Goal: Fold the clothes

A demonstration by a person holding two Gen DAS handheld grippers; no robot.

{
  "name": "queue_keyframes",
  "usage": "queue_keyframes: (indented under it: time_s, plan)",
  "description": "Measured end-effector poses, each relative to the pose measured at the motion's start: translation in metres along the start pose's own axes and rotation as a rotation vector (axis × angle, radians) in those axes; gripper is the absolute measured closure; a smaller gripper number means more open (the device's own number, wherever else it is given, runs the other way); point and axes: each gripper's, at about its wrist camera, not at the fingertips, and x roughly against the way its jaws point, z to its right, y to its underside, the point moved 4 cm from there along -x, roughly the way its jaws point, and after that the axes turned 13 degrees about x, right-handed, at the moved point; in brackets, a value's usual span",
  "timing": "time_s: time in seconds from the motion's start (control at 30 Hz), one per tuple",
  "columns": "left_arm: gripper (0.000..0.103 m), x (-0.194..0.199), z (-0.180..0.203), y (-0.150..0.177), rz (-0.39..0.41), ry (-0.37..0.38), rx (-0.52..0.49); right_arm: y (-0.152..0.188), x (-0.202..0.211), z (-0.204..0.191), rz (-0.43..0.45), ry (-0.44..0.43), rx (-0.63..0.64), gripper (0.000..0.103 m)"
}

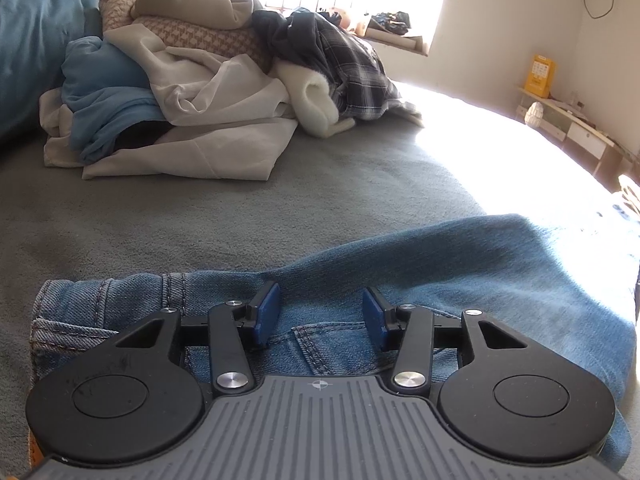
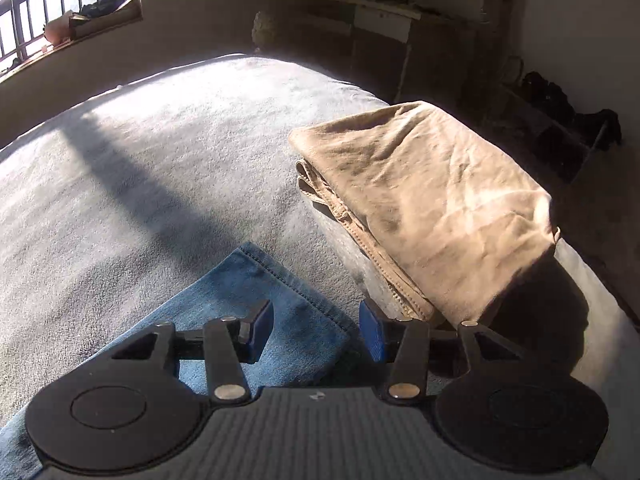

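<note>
One pair of faded blue denim jeans [image 1: 400,280] lies flat on the grey fleecy bed cover [image 1: 280,208], filling the lower part of the left wrist view; its waistband end with a belt loop sits at the lower left and its far edge runs from there up toward the right. The left gripper [image 1: 319,312] hovers over the jeans near a stitched pocket, its two blue pads [image 1: 266,312] parted with only flat denim beneath them, gripping nothing. Beyond the far edge of the jeans a broad band of bare cover stays open across the middle of that frame, up to one heap of unfolded clothes [image 1: 192,92] in the upper left, where white, blue, houndstooth and plaid pieces are tangled together. In the right wrist view the hemmed end of a jeans leg [image 2: 256,304] reaches the lower centre, its corner just beside the right gripper [image 2: 316,332], whose jaws stand released with the hem's edge below the gap, not pinched. One folded tan garment [image 2: 440,200] lies at the right of the frame, near the bed's right edge, apart from the hem. The left half of the cover there is sunlit and bare.
</note>
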Motion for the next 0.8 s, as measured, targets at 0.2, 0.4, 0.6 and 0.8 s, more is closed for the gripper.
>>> queue_keyframes:
  time_s: [0.2, 0.4, 0.6, 0.8]
  plan:
    - [0.057, 0.000, 0.001, 0.000, -0.002, -0.004, -0.004, 0.037, -0.020, 0.008, -0.011, -0.189, -0.260, 0.066]
    - [0.057, 0.000, 0.002, 0.000, 0.001, -0.013, -0.015, 0.039, -0.047, 0.012, -0.010, -0.185, -0.357, 0.066]
    - [0.057, 0.000, 0.003, 0.000, 0.000, -0.015, -0.018, 0.044, -0.056, 0.020, -0.027, -0.158, -0.414, 0.069]
    - [0.057, 0.000, 0.002, 0.001, 0.001, -0.013, -0.016, 0.047, -0.057, 0.030, -0.017, -0.176, -0.460, 0.069]
